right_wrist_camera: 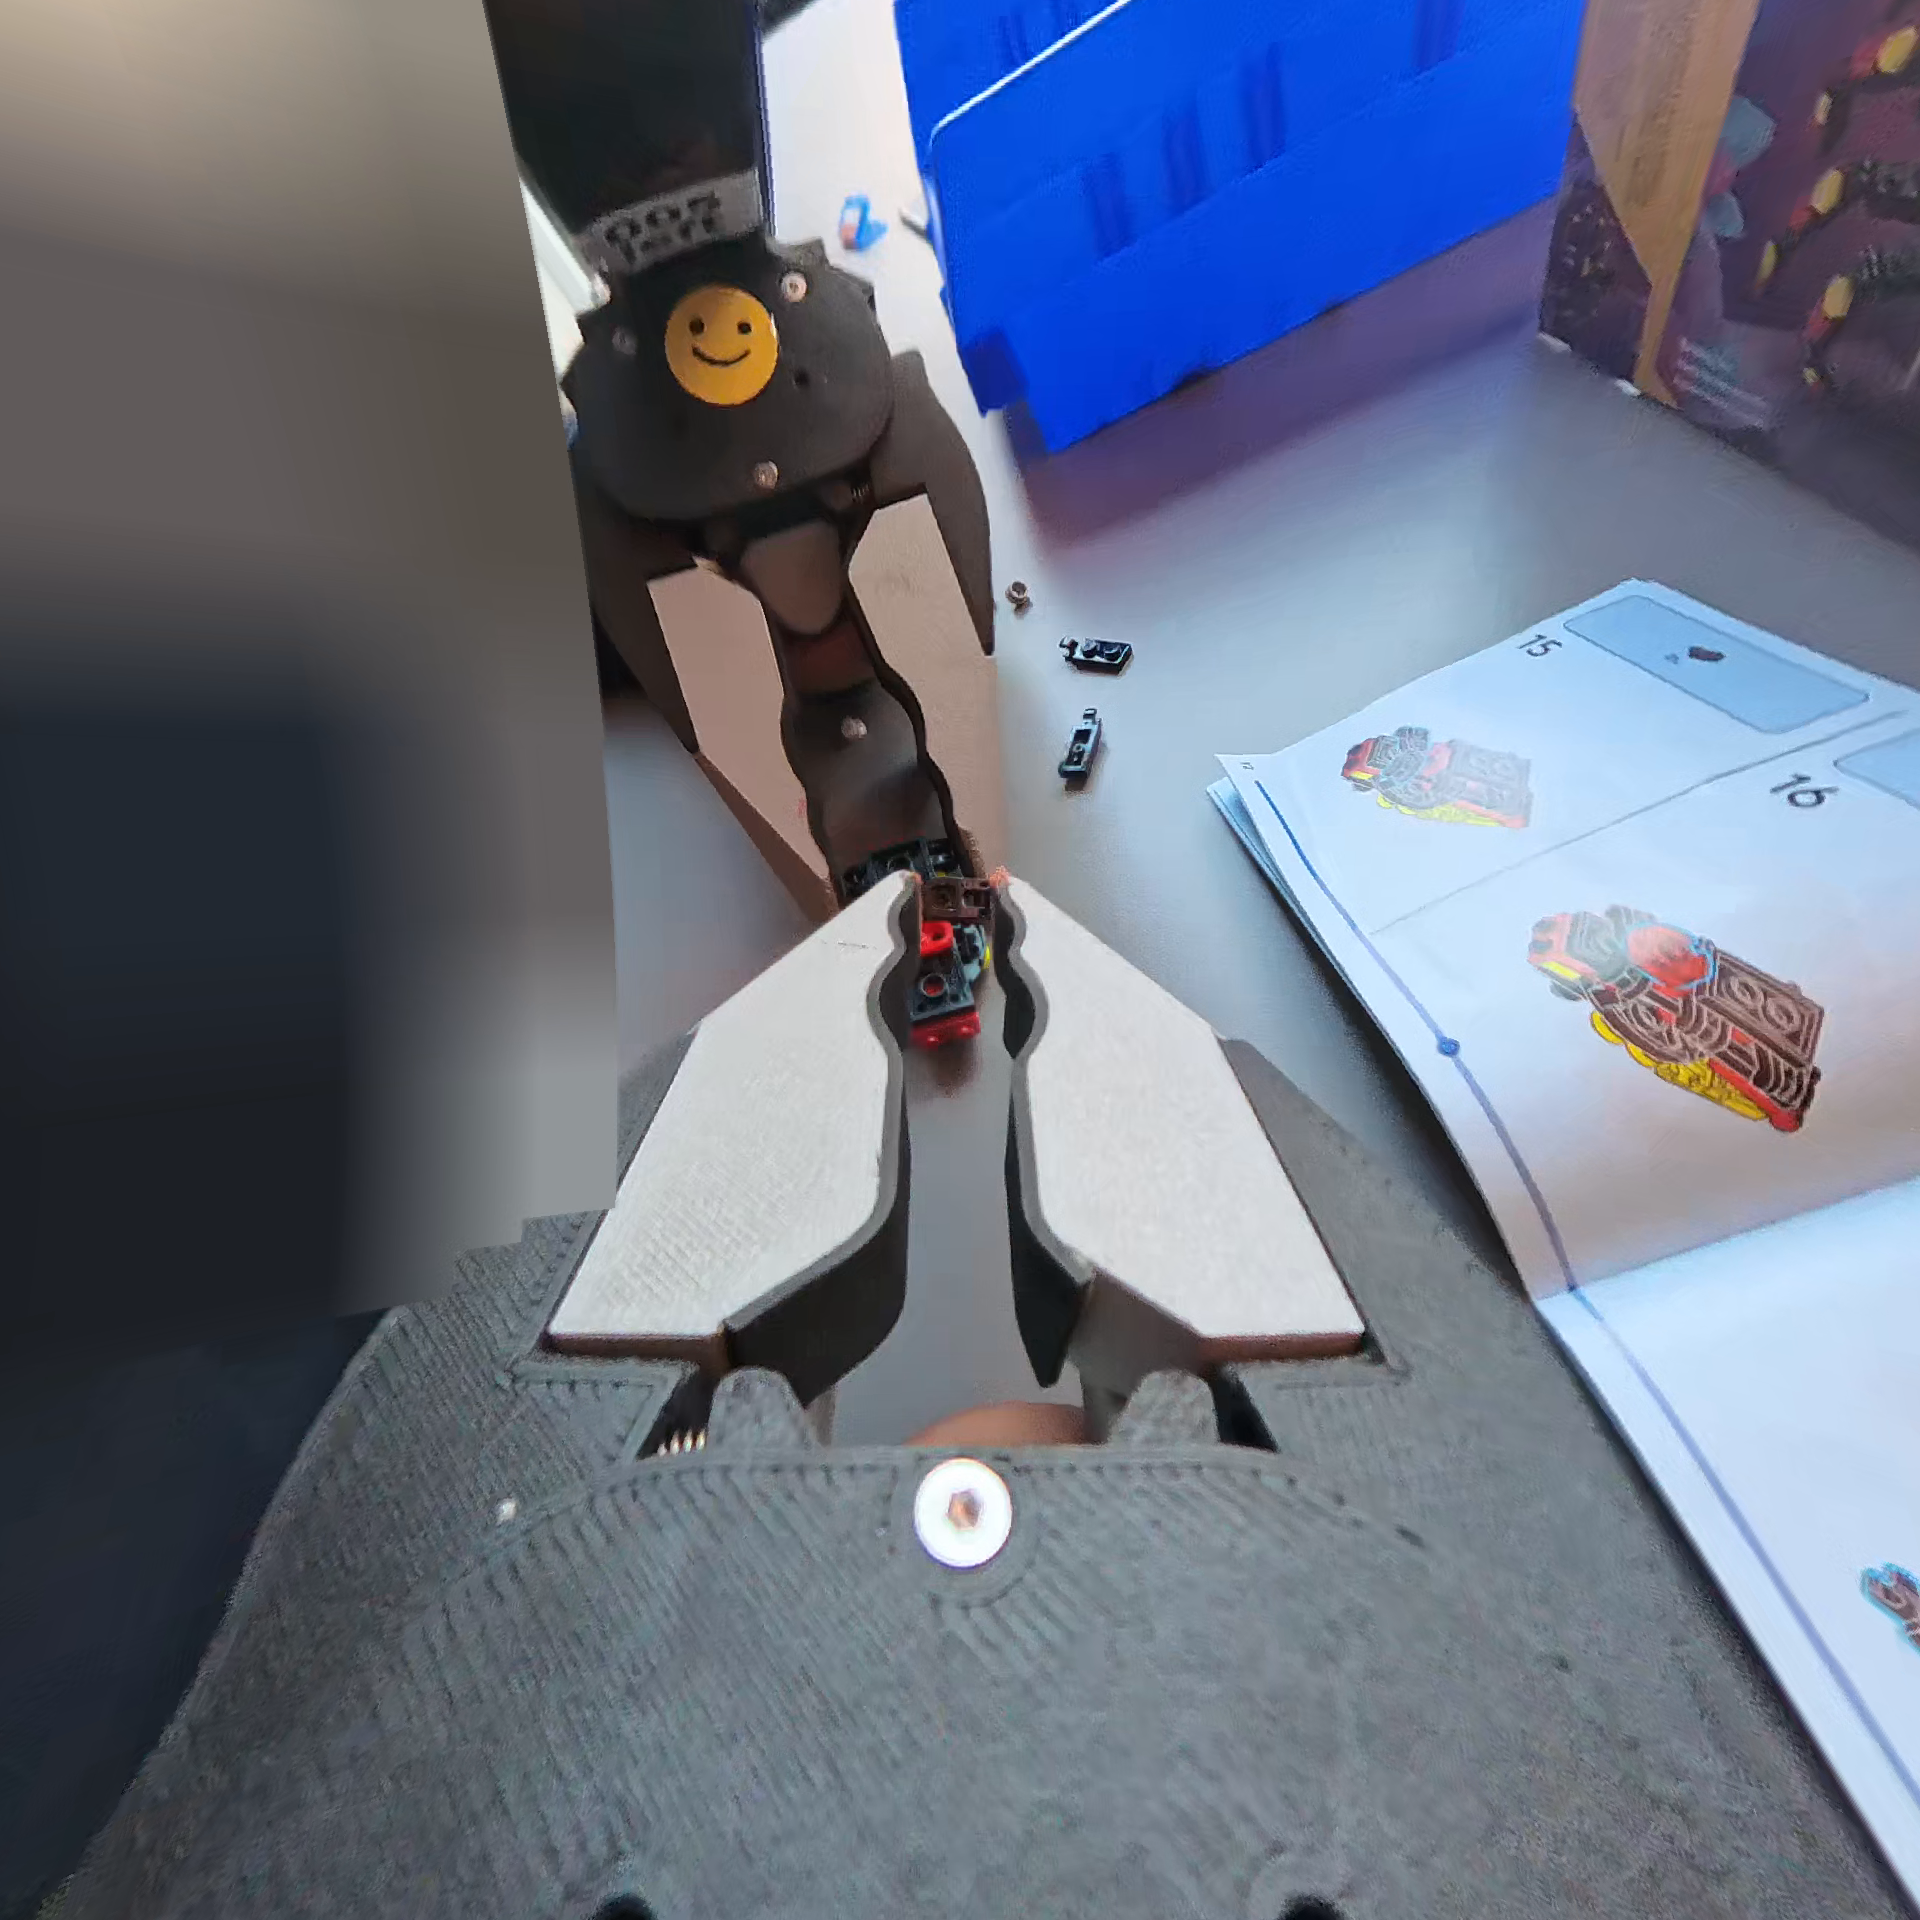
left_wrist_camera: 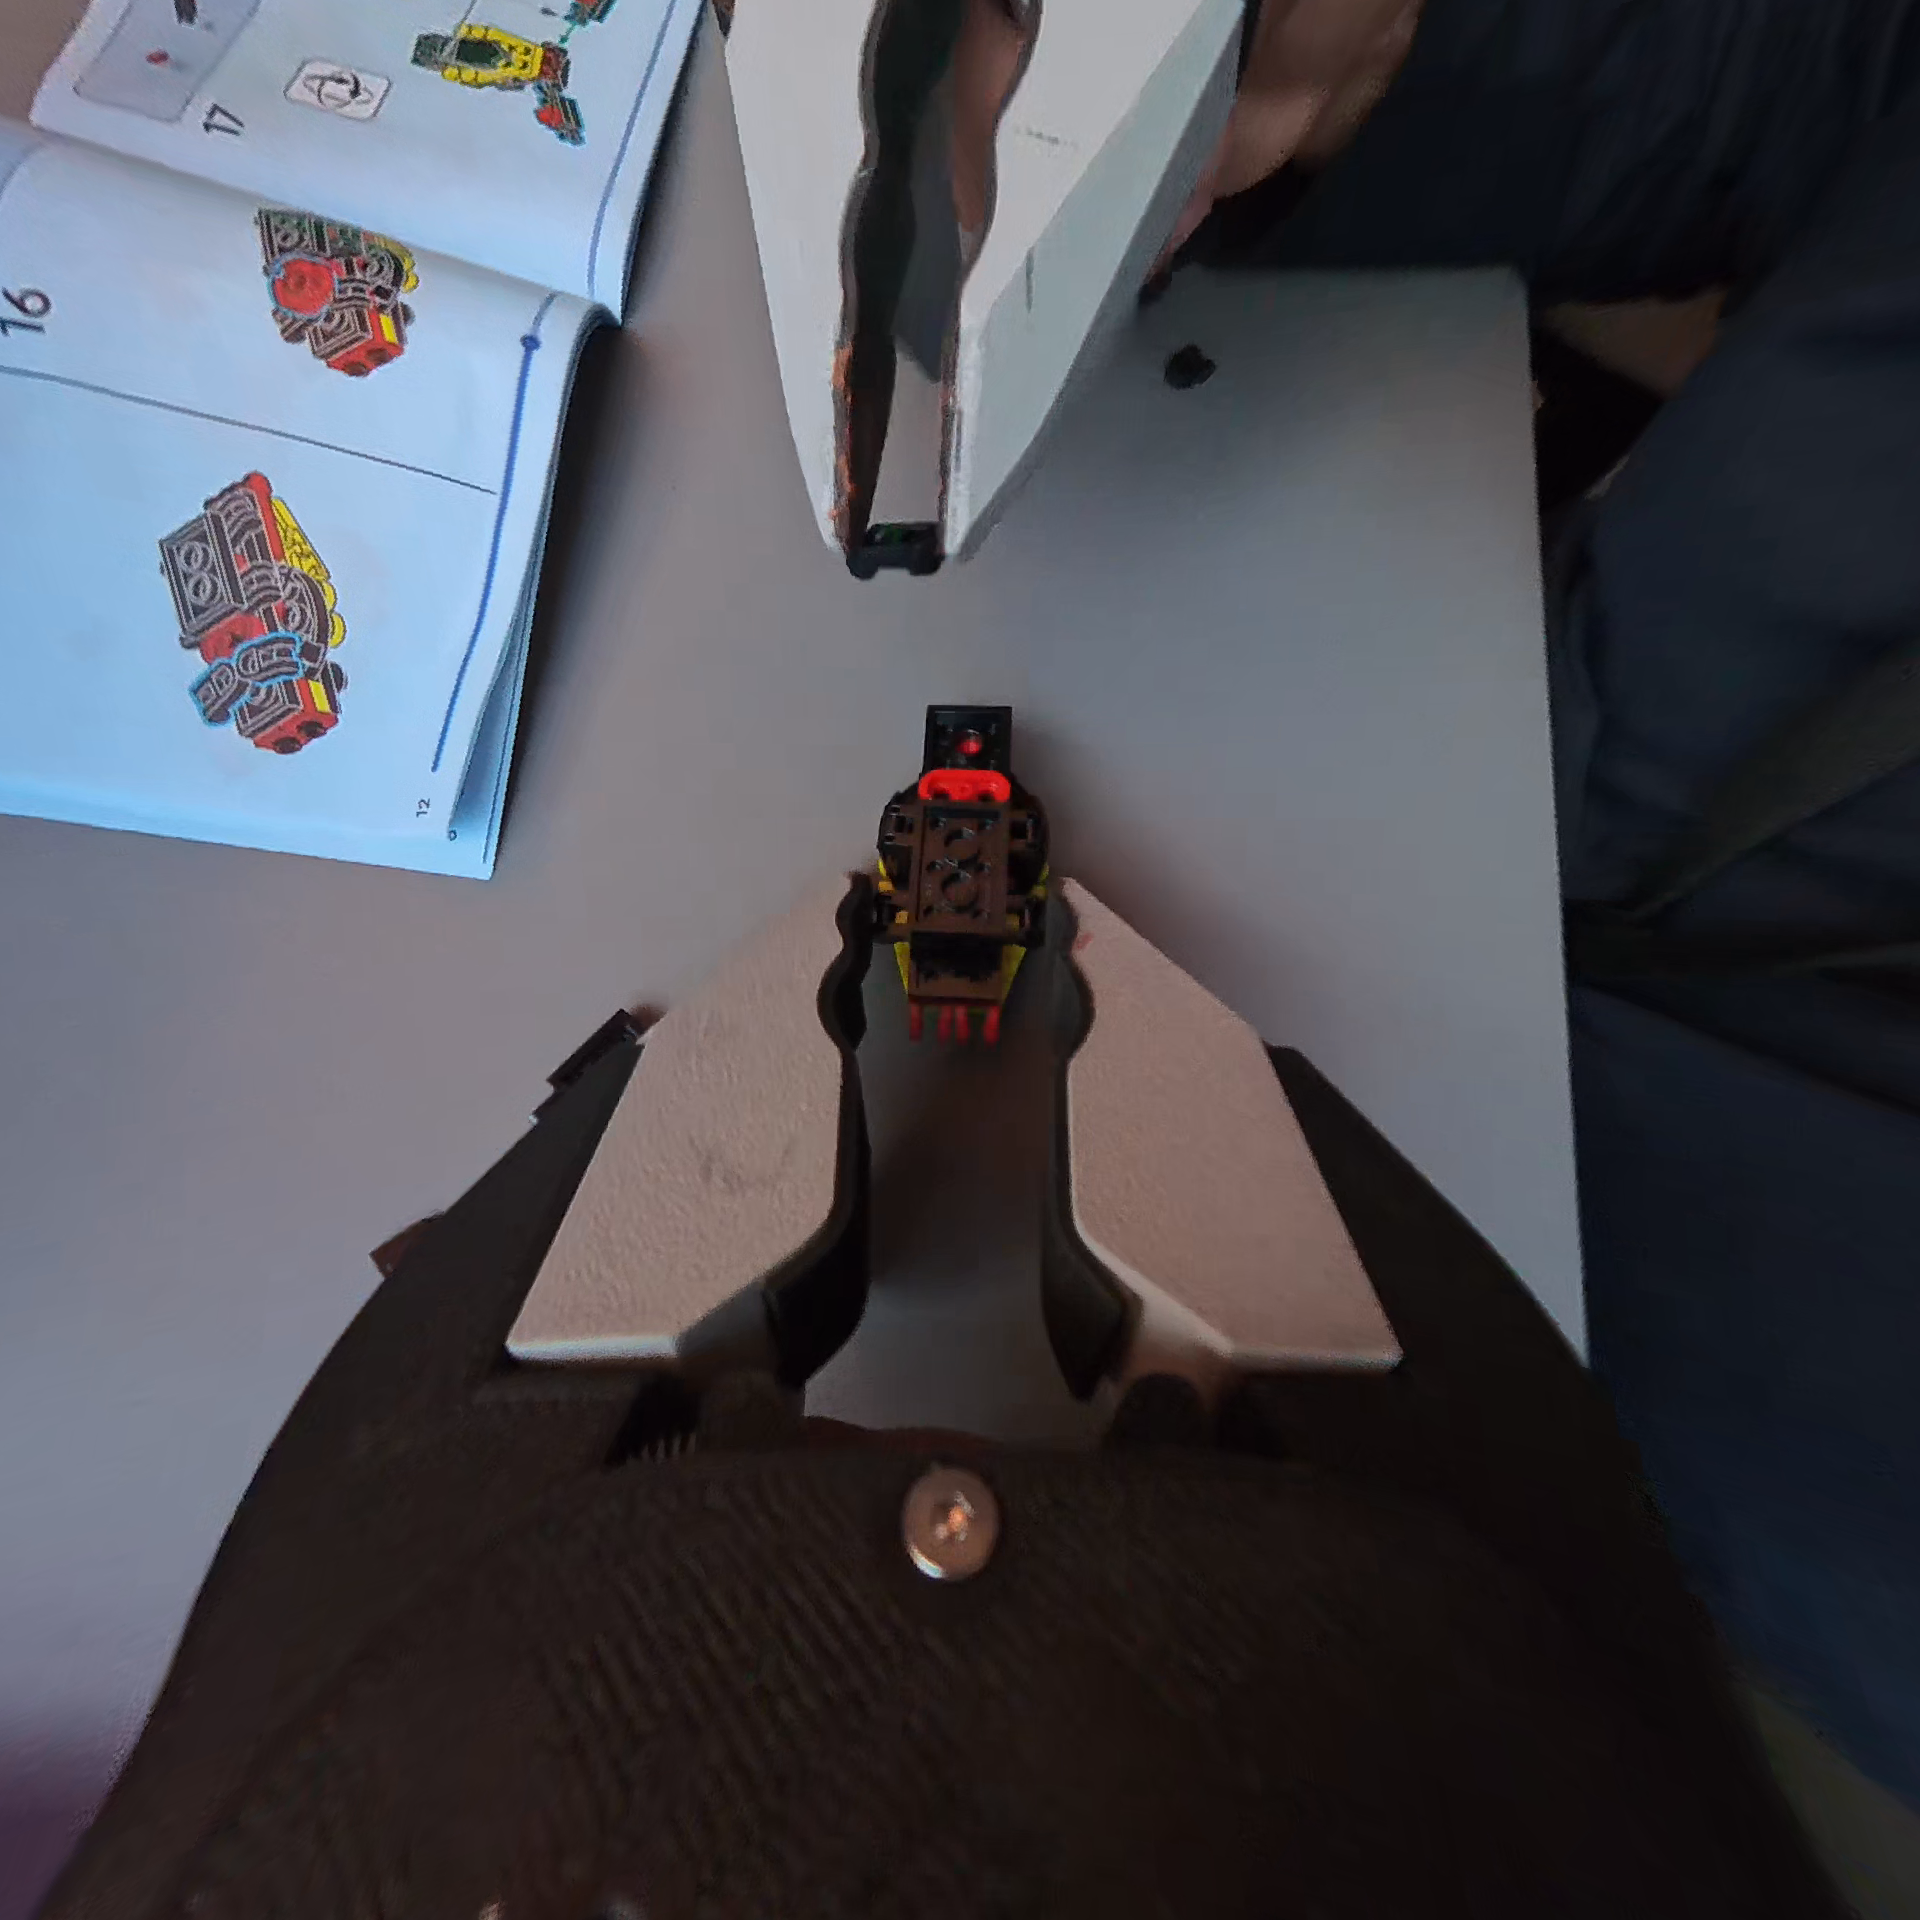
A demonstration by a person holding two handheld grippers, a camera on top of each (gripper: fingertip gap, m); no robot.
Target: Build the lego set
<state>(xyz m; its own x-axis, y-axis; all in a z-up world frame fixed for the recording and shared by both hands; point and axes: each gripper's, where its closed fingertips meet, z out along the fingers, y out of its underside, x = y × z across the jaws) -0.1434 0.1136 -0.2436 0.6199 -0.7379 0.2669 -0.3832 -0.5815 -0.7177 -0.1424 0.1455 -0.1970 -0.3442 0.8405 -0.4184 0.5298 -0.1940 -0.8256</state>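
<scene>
My left gripper (left_wrist_camera: 956, 909) is shut on the lego model (left_wrist_camera: 961, 862), a small build of brown, yellow, red and black bricks, held low over the grey table (left_wrist_camera: 727, 675). In the right wrist view the left gripper (right_wrist_camera: 904, 862) faces me with a yellow smiley disc on its body. The model (right_wrist_camera: 943, 987) shows through the gap between my right fingers. My right gripper (right_wrist_camera: 951, 888) is shut on a small dark brick (right_wrist_camera: 961, 896). In the left wrist view the right gripper (left_wrist_camera: 894, 540) hangs just beyond the model's front with that brick (left_wrist_camera: 894, 553) at its tips.
An open instruction booklet (left_wrist_camera: 260, 468) (right_wrist_camera: 1610, 987) lies beside the grippers. A blue bin (right_wrist_camera: 1247, 208) and the set's box (right_wrist_camera: 1766, 208) stand at the back. Loose black pieces (right_wrist_camera: 1096, 652) (right_wrist_camera: 1081, 743) (left_wrist_camera: 1188, 367) lie on the table. The table edge (left_wrist_camera: 1548, 727) runs along a person's dark clothing.
</scene>
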